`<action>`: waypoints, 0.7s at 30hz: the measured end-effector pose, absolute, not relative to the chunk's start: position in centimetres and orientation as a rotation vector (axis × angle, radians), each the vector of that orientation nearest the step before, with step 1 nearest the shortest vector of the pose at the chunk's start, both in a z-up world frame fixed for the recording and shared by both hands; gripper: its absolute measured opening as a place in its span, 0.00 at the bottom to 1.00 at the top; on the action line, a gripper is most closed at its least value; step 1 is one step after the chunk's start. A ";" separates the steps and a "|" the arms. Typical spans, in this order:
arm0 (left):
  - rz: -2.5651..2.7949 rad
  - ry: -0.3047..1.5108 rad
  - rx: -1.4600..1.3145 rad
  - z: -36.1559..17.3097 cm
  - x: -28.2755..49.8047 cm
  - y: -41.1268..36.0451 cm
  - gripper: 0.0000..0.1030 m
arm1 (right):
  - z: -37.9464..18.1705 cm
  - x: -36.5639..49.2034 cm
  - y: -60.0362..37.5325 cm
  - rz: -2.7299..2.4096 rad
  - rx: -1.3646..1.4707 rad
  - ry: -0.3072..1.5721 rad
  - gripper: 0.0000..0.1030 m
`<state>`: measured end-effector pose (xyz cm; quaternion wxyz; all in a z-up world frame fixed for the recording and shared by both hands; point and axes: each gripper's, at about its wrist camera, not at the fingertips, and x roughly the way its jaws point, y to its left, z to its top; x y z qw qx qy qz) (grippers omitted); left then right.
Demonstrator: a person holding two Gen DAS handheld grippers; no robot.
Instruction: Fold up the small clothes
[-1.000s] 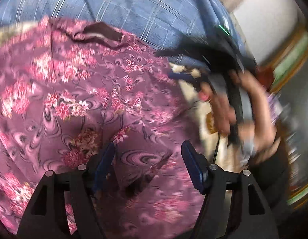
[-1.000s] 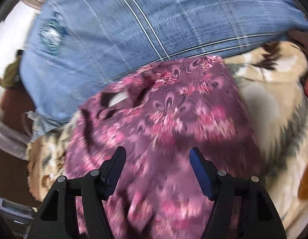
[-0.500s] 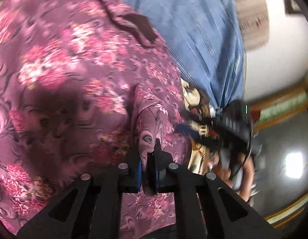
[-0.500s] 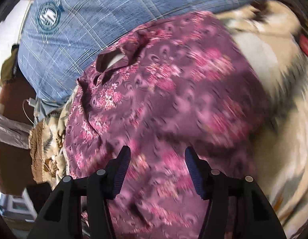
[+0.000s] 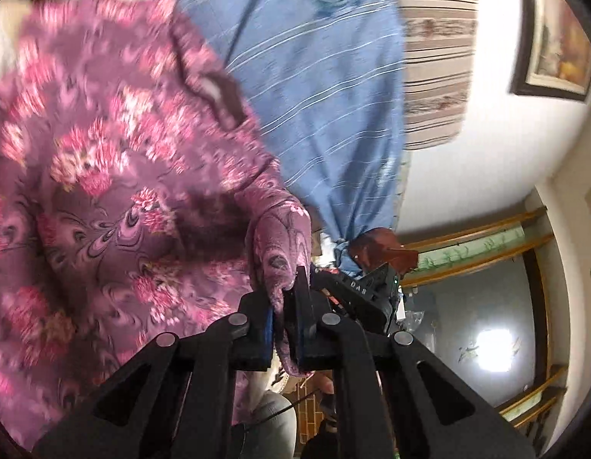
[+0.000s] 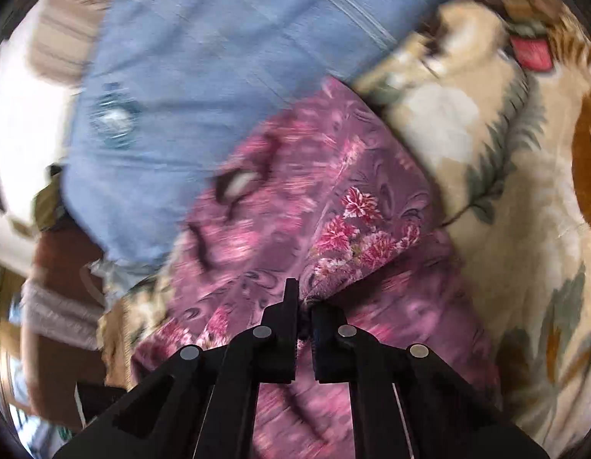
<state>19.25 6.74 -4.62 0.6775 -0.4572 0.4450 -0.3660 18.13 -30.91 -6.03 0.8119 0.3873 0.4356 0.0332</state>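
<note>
Both tools have clenched since a second ago. Ahead of them the purple floral garment lies over a floral blanket, neckline away from me, long axis roughly running forward. My left tool and right tool each pinch a fold; I judge the fold begins, lifting evenly next.

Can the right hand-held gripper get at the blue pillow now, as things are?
Probably not: the right hand-held gripper is shut on the purple garment, which lies between it and the blue pillow.
</note>
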 end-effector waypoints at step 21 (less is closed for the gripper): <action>-0.425 1.065 -0.441 -7.3 18.1 6.2 0.61 | -2.7 20.2 -26.8 0.174 0.518 0.936 0.65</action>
